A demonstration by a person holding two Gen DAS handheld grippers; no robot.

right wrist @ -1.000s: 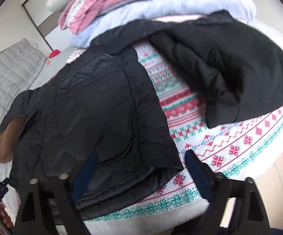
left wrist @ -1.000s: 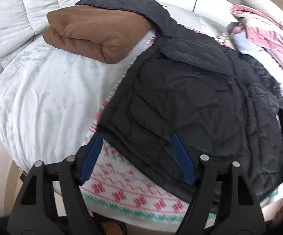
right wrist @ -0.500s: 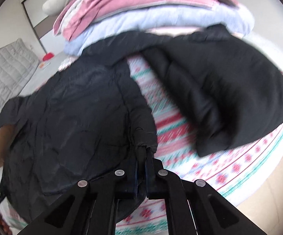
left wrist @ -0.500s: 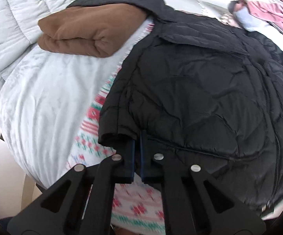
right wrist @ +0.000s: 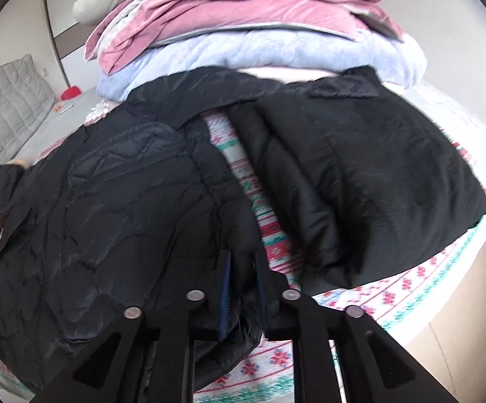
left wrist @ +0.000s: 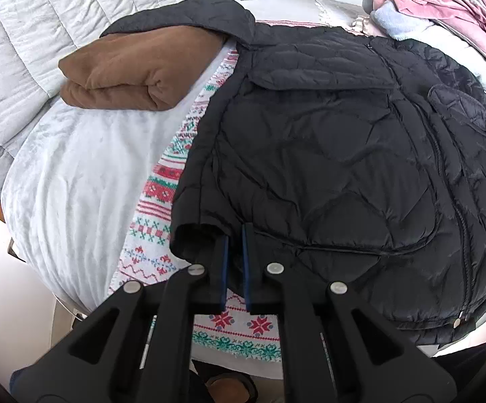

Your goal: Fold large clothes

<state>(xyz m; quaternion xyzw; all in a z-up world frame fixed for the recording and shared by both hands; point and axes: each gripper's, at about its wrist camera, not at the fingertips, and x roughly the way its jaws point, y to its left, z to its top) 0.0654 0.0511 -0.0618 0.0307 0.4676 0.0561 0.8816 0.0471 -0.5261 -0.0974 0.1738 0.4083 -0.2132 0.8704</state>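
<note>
- I have the black quilted jacket (left wrist: 327, 154) lying spread on the bed, over the patterned knit blanket (left wrist: 155, 198), its hem toward me, because I mean to fold it from the bottom corners.
- My left gripper (left wrist: 233, 235) has its fingers pressed nearly together on the jacket's near-left hem corner; the fabric bunches up between the pads, so I judge the pinch good.
- My right gripper (right wrist: 243, 262) holds the opposite hem corner. Its fingers are easing apart a little, with a thick wad of jacket between them and pressing on both pads; I read that as padding pushing back, not a release.
- Holding both corners at once lets me carry the hem toward the collar in one straight line.
- Edges: the bed's near edge runs just below both grippers, so the hem corners are close to the drop. I would lift and move away from it, not drag toward me.
- On the left, the folded brown garment (left wrist: 132, 70) sits under the jacket's far sleeve; that sleeve may catch as I fold.
- On the right, a second black coat (right wrist: 360, 181) lies just beside the jacket, a strip of blanket showing between them. Behind it, the stack of pink and blue bedding (right wrist: 249, 33) closes off the far side.
- Open room is mostly the white bedcover (left wrist: 75, 174) at left.
</note>
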